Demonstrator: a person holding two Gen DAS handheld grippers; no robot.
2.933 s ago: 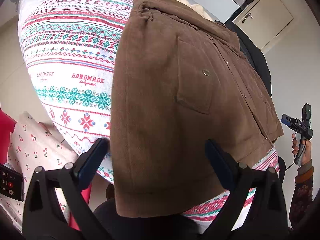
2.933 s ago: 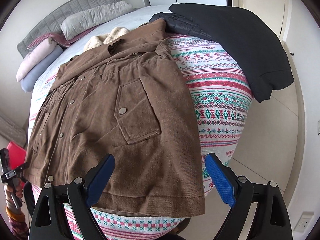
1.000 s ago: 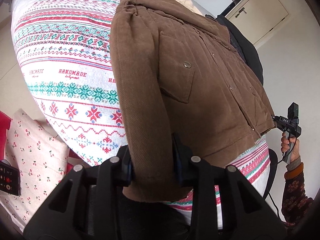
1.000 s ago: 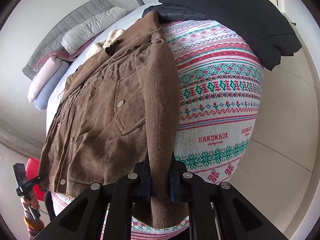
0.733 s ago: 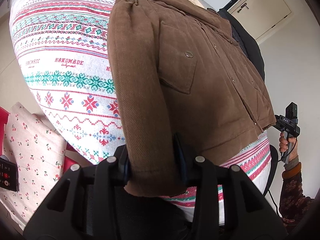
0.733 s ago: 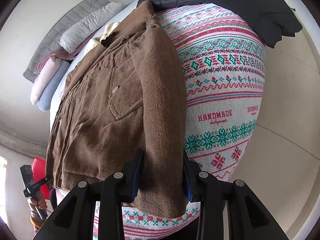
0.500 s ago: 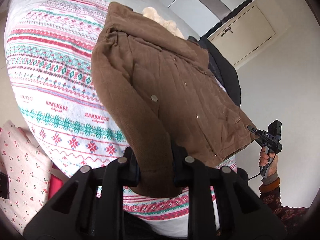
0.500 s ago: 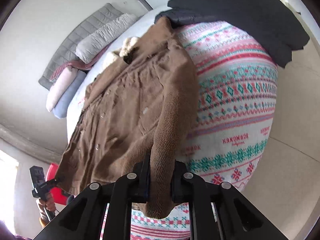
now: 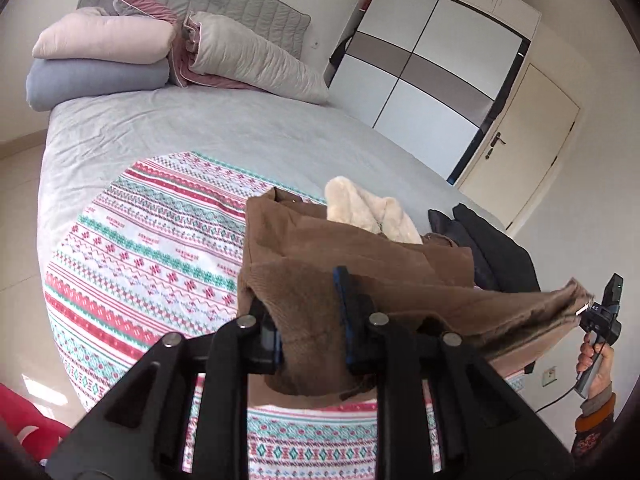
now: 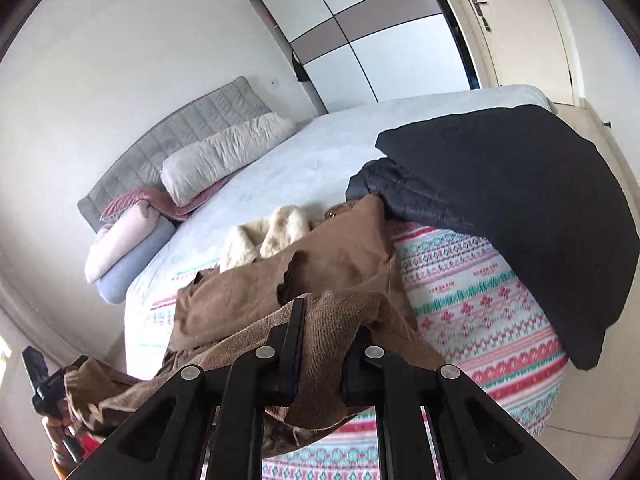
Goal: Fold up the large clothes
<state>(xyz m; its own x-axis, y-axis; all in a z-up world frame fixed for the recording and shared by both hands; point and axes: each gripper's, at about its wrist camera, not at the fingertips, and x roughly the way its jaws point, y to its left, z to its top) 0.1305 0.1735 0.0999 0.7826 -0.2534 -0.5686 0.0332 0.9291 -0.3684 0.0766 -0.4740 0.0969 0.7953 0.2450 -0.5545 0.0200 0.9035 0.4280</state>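
Note:
A brown corduroy jacket with a cream fleece collar lies on the patterned blanket on the bed. My left gripper is shut on the jacket's left hem corner and holds it raised. My right gripper is shut on the right hem corner of the jacket. The hem hangs stretched between both grippers above the jacket's upper part, whose front is hidden under the lifted cloth. The right gripper also shows at the far right of the left wrist view.
A black padded coat lies on the bed's right side, touching the jacket's shoulder. Pillows and folded quilts are stacked at the grey headboard. A wardrobe and a door stand behind. A red object is by the bed's left corner.
Both grippers have lifted the jacket's hem and tilted up and forward toward the collar. The jacket front is no longer spread flat; the far bed and headboard have come into view.

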